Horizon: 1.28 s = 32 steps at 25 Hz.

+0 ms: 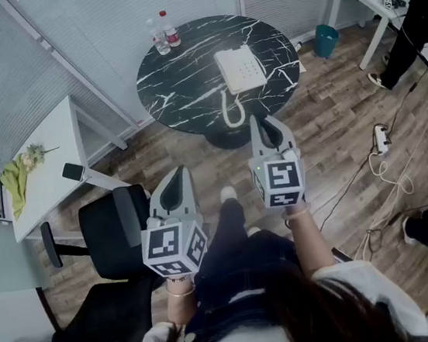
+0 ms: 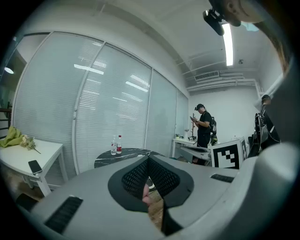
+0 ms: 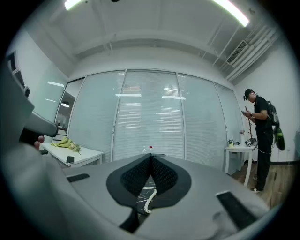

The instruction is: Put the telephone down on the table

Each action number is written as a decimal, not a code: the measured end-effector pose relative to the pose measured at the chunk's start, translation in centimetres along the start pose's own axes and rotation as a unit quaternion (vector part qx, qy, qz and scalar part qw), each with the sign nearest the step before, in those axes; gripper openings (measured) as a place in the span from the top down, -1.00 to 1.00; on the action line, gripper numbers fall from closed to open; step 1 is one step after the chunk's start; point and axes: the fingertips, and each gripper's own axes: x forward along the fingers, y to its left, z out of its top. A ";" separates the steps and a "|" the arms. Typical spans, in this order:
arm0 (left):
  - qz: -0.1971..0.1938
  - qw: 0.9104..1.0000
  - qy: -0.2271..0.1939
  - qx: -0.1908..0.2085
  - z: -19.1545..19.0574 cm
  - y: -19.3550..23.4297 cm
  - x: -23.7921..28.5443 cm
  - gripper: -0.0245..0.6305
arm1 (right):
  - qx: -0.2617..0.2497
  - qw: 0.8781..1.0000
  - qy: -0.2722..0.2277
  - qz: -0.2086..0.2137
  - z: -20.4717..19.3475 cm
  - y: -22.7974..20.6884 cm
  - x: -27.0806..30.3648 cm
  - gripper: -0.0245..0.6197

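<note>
Two grippers hung low in the frame, the left gripper (image 1: 176, 177) and the right gripper (image 1: 268, 122), each with its jaws pressed together on nothing. Beyond them, at upper centre, the telephone (image 1: 240, 69) lay on the round surface (image 1: 178, 73), so the task looked finished. Two bottles (image 1: 164, 34) stood at its far edge. A bin (image 1: 326, 39) sat at upper right, its contents hidden.

Grey left gripper (image 1: 179, 172) and right gripper (image 1: 265, 121) are fitted with black-and-white marker cubes (image 1: 174, 248); white sleeves (image 1: 355, 281), dark trousers (image 1: 237, 255) and bracelets (image 1: 181, 292) are worn
</note>
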 end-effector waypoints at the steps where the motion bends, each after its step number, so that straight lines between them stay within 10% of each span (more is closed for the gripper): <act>1: 0.000 1.000 0.000 0.000 0.1 0.1 0.4 0.93 | 0.000 1.000 0.000 0.001 0.0 0.0 0.4 0.94; 32: -0.010 1.000 0.015 0.019 2.8 6.0 15.2 0.93 | -0.014 0.998 0.053 -0.024 -2.5 -3.5 13.4 0.94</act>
